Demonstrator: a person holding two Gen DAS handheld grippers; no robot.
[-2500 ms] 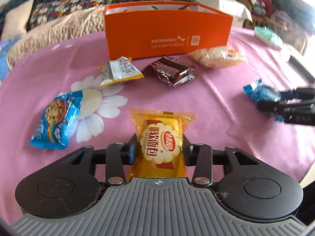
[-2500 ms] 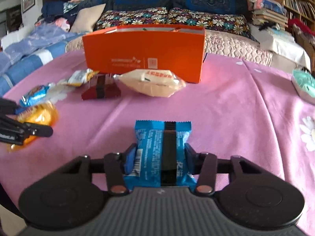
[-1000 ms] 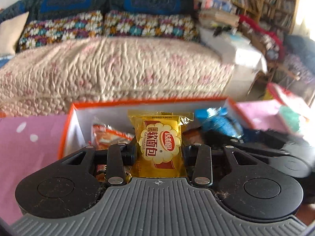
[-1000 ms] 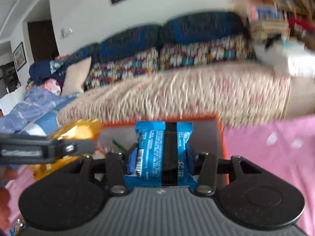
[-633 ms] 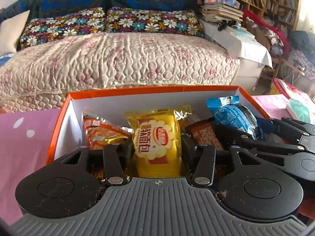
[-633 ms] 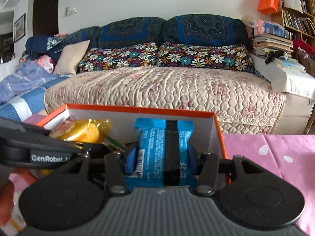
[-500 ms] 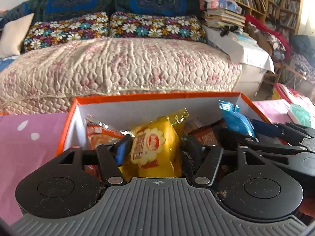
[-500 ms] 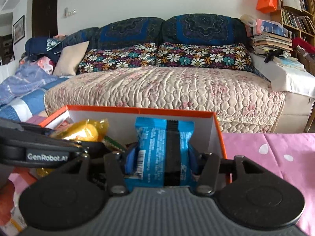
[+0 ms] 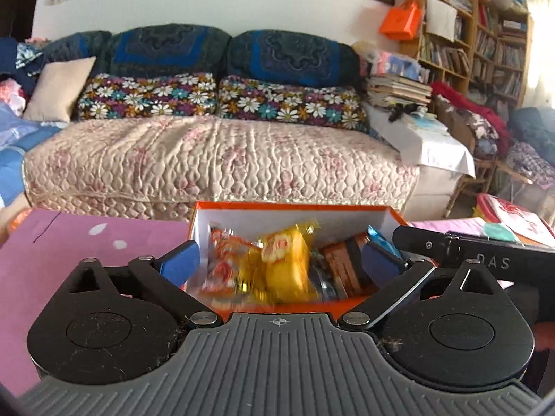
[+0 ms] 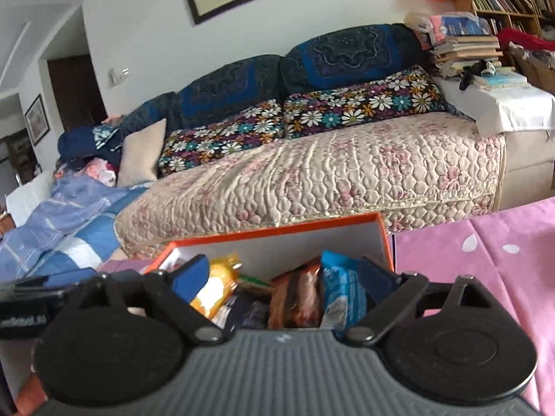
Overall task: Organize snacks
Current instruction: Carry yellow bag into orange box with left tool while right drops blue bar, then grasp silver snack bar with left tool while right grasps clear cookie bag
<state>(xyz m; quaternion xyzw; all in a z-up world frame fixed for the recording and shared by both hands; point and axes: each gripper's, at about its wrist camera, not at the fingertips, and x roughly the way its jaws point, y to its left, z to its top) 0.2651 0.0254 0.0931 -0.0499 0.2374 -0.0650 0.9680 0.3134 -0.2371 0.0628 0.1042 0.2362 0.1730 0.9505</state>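
Note:
An orange box point(image 9: 295, 208) with a white inside stands on the pink tablecloth point(image 9: 69, 253) and holds several snack packets. The yellow bread packet point(image 9: 288, 263) lies inside it, blurred, between an orange-and-white packet point(image 9: 225, 260) and a brown packet point(image 9: 341, 263). My left gripper point(image 9: 279, 263) hovers over the box, its jaws opening wide, pads clear of every packet. In the right wrist view the blue packet point(image 10: 341, 291) rests in the box point(image 10: 277, 234) beside a brown packet point(image 10: 301, 294). My right gripper point(image 10: 284, 277) is opening above them and grips nothing.
A quilted sofa point(image 9: 215, 163) with flowered cushions stands behind the table. Bookshelves point(image 9: 485, 34) and a stack of books point(image 9: 399, 90) fill the right. The right gripper's body point(image 9: 478, 253) shows to the right of the box. Blue bedding point(image 10: 62, 218) lies at left.
Both grippers let go: the yellow packet and the blue packet dropped into the orange box. Both pairs of jaws spread wide, and both grippers rose and drew back from the box.

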